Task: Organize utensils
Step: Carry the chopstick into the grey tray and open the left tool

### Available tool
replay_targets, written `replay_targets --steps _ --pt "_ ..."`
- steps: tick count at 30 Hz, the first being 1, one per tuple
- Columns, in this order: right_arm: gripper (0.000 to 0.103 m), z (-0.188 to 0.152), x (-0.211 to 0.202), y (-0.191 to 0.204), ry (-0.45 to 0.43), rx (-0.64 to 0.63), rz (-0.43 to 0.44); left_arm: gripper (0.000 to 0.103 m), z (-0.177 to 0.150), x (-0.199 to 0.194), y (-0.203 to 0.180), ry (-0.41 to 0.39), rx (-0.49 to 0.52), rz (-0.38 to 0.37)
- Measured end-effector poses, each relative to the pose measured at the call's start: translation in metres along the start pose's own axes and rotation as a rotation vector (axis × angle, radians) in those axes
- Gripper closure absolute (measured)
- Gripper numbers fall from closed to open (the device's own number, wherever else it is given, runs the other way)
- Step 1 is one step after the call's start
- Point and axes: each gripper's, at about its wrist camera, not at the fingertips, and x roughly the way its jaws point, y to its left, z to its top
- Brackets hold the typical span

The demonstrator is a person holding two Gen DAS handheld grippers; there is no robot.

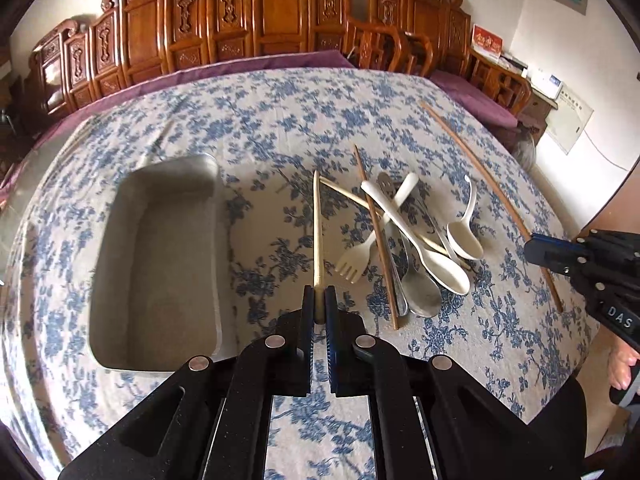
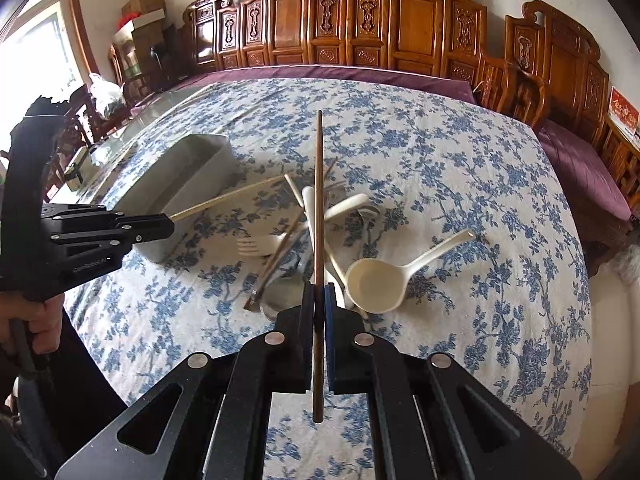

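Chopsticks: four (two held), three white spoons (image 1: 434, 258), one fork (image 1: 354, 262).

Carved wooden chairs (image 1: 276, 12) along white wall (image 1: 600, 40), bright window (image 2: 36, 48) at left.

Pale chopstick (image 1: 317, 232) and brown chopstick (image 2: 319, 200) lifted; heaped spoons (image 1: 416, 240), fork (image 1: 354, 260) beside grey tray (image 1: 120, 248).
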Motion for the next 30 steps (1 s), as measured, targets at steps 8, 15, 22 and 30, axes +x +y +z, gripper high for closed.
replay_targets --steps 8,15,22,30 --pt "0.097 0.012 0.001 0.035 -0.017 -0.006 0.022 0.099 -0.001 -0.035 0.029 -0.055 -0.009 0.012" --pt "0.097 0.023 0.006 0.063 -0.029 -0.011 0.042 0.099 -0.004 -0.049 0.066 -0.064 -0.032 0.044" --pt "0.097 0.033 0.016 0.093 -0.028 -0.034 0.069 0.099 -0.015 -0.045 0.100 -0.036 -0.074 0.070" --pt "0.097 0.043 0.028 0.119 -0.016 -0.051 0.090 0.099 -0.022 -0.027 0.121 0.004 -0.098 0.086"
